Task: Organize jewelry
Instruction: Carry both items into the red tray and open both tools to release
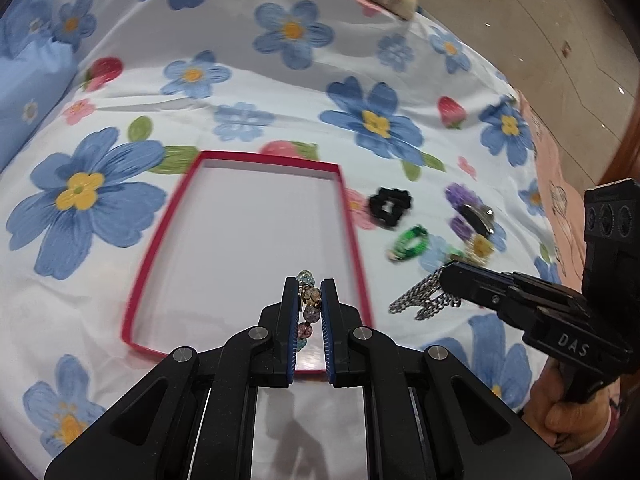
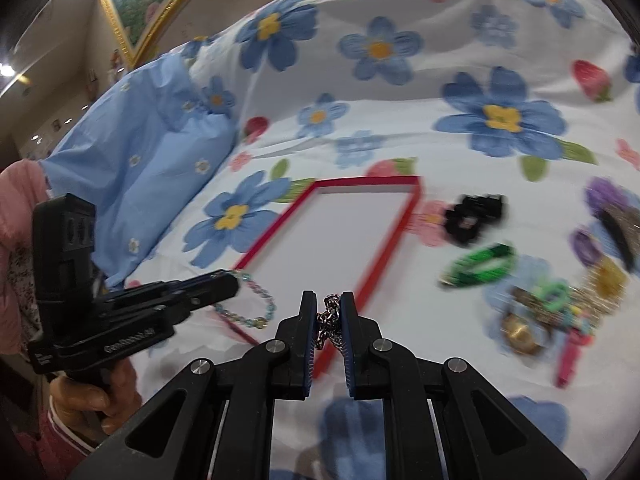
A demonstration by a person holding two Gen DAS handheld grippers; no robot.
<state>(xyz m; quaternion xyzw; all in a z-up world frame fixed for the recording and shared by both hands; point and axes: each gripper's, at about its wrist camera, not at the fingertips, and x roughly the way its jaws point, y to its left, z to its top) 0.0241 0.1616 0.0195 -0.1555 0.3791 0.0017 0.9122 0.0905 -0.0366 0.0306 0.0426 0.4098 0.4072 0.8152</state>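
A red-rimmed shallow box [image 1: 351, 224] with a white inside lies on the flowered bedspread; it also shows in the right wrist view [image 2: 384, 256]. My left gripper [image 1: 310, 286] is shut on a beaded bracelet [image 1: 311, 298] and holds it above the box's near right corner; the bracelet hangs from it in the right wrist view [image 2: 256, 300]. My right gripper [image 2: 328, 300] is shut on a silver chain [image 2: 329, 320], just right of the box; the chain dangles from it in the left wrist view [image 1: 420, 296].
Right of the box lie a black scrunchie [image 1: 390, 206], a green bracelet [image 1: 408, 242], a purple scrunchie [image 1: 460, 196] and a heap of clips and trinkets [image 2: 560, 312]. A blue pillow [image 2: 152, 152] lies at the left. The bed edge and floor [image 1: 560, 40] are at the right.
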